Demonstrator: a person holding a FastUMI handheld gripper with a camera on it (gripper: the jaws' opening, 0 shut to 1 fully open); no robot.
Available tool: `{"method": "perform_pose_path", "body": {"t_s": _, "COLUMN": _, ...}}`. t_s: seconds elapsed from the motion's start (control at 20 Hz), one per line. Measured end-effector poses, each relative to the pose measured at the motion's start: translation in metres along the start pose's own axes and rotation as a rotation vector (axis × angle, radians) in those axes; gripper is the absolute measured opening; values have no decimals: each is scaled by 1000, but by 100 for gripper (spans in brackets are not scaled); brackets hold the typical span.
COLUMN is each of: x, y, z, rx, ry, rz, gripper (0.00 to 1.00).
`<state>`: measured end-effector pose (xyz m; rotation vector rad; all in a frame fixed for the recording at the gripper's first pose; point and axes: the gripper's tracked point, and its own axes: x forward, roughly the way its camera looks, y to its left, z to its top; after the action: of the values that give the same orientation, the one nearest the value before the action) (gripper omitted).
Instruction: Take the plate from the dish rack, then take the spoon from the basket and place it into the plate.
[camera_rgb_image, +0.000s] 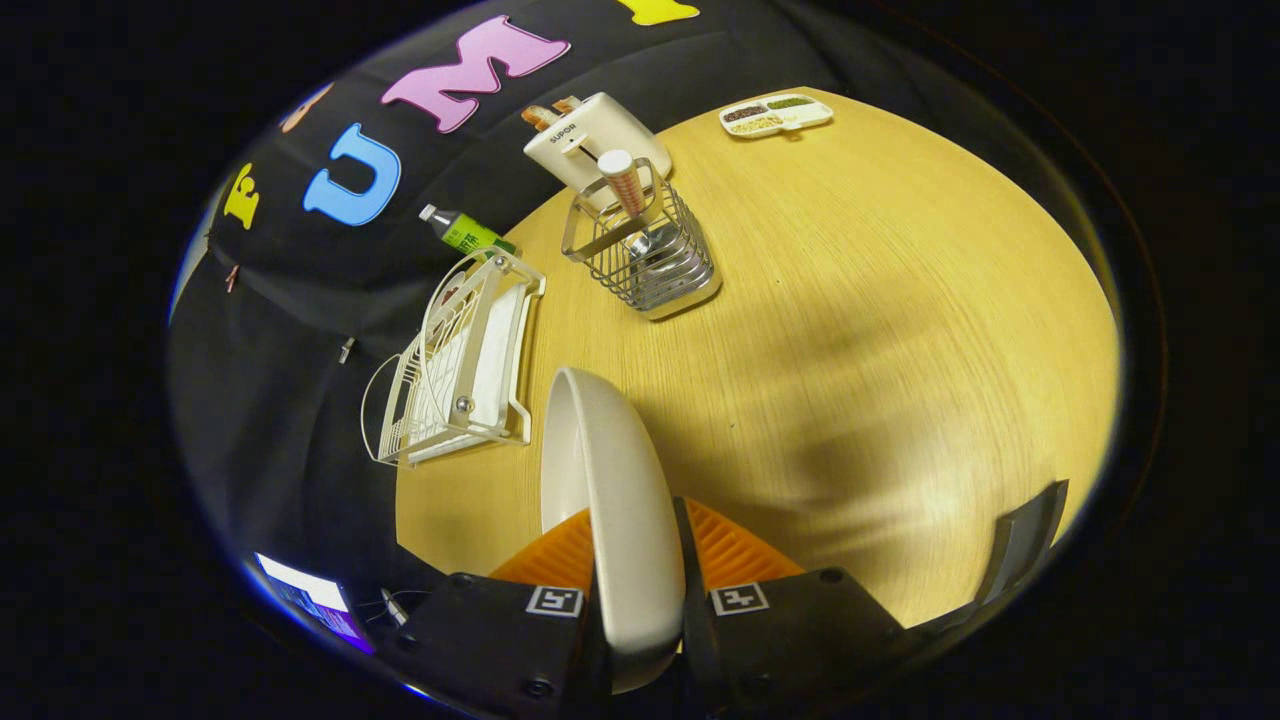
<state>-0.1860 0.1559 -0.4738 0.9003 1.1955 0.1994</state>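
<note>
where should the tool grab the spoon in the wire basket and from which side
Grip the spoon by its handle, the part standing above the rim of the wire basket; its bowl end sits down inside the wires. It stands nearly upright, so coming from above looks best, fingers either side of the handle. The tool is shut on the plate, held edge-on, so that likely gets set on the table first.

Lighting is uneven: the desk (850, 300) is brightly lit at its far side, with broad soft shadows nearer the tool (637, 600). The plate (620, 500) is evenly lit, without glare. Strong fisheye distortion bends the desk's edge; a blue fringe marks the periphery. Focus is acceptable throughout.
</note>
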Motion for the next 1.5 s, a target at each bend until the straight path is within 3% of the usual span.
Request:
{"method": "perform_pose_path", "body": {"t_s": 0.15, "x": -2, "y": -9, "z": 0, "rx": -6, "ry": 11, "rz": -50, "gripper": 36}}
{"method": "perform_pose_path", "body": {"t_s": 0.45, "x": -6, "y": -57, "z": 13, "rx": -187, "ry": -50, "rz": -290, "gripper": 70}}
{"method": "perform_pose_path", "body": {"t_s": 0.6, "x": -21, "y": -68, "z": 31, "rx": -283, "ry": -128, "rz": -357, "gripper": 84}}
{"method": "perform_pose_path", "body": {"t_s": 0.75, "x": -42, "y": -59, "z": 49, "rx": -342, "ry": -186, "rz": -361, "gripper": 90}}
{"method": "perform_pose_path", "body": {"t_s": 1.1, "x": -111, "y": -3, "z": 129, "rx": -461, "ry": -367, "rz": -313, "gripper": 90}}
{"method": "perform_pose_path", "body": {"t_s": 1.5, "x": -131, "y": 44, "z": 182, "rx": -614, "ry": -397, "rz": -288, "gripper": 90}}
